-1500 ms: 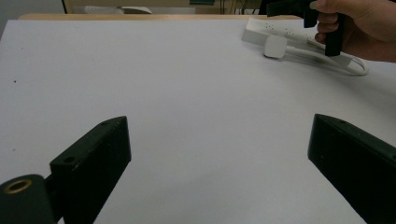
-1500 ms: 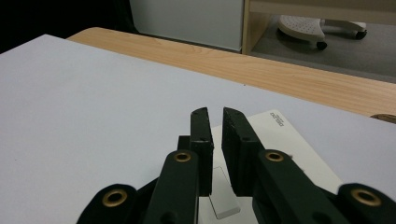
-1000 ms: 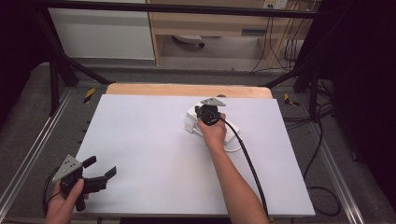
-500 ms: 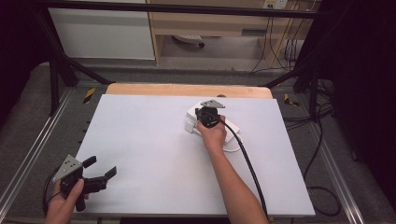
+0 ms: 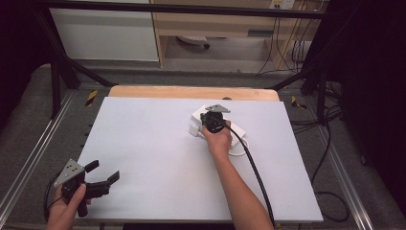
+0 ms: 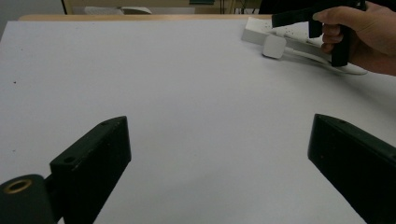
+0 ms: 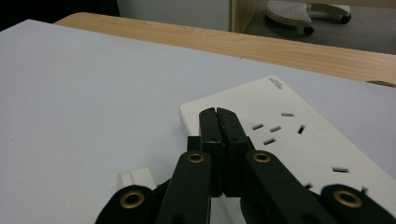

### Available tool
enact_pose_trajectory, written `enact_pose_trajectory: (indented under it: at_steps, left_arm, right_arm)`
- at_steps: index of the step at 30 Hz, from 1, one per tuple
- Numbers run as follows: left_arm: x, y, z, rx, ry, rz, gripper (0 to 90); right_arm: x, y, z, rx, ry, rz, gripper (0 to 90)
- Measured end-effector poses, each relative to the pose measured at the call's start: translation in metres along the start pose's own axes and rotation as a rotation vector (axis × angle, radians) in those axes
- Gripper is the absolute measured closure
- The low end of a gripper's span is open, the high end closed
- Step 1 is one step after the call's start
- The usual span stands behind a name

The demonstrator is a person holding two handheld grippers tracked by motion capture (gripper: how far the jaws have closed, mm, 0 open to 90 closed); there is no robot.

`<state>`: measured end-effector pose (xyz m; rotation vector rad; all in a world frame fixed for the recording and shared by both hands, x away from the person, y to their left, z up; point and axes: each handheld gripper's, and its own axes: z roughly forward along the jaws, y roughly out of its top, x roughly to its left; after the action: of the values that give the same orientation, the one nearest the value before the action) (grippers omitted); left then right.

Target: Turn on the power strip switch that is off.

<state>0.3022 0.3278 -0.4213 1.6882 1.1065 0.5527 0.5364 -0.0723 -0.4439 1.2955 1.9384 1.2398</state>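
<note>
A white power strip (image 5: 235,130) lies right of the middle of the white table top (image 5: 143,143), its socket holes facing up (image 7: 289,135). A small white plug block (image 5: 193,129) sits at its left side (image 6: 274,46) (image 7: 135,179). My right gripper (image 5: 211,116) is over the strip's near end. Its jaws (image 7: 218,123) are pressed together with nothing between them, the tips just above the strip's corner. My left gripper (image 5: 104,171) hovers near the front left corner of the table, jaws wide apart (image 6: 219,154) over bare table surface.
A white cord (image 5: 239,147) loops on the table beside the strip. The right gripper's black cable (image 5: 256,175) trails along the forearm to the front edge. A wooden strip (image 5: 191,92) borders the table's far edge, with metal frame rails (image 5: 28,163) at the sides.
</note>
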Motion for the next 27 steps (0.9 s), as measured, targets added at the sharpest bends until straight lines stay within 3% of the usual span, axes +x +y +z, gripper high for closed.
enact_pose_trajectory:
  at_steps: [27]
  left_arm:
    - [-0.0003, 0.0000, -0.0002, 0.000, -0.002, 0.000, 6.0]
  right_arm:
    - [-0.0041, -0.0043, 0.0032, 0.024, -0.038, 0.015, 90.0]
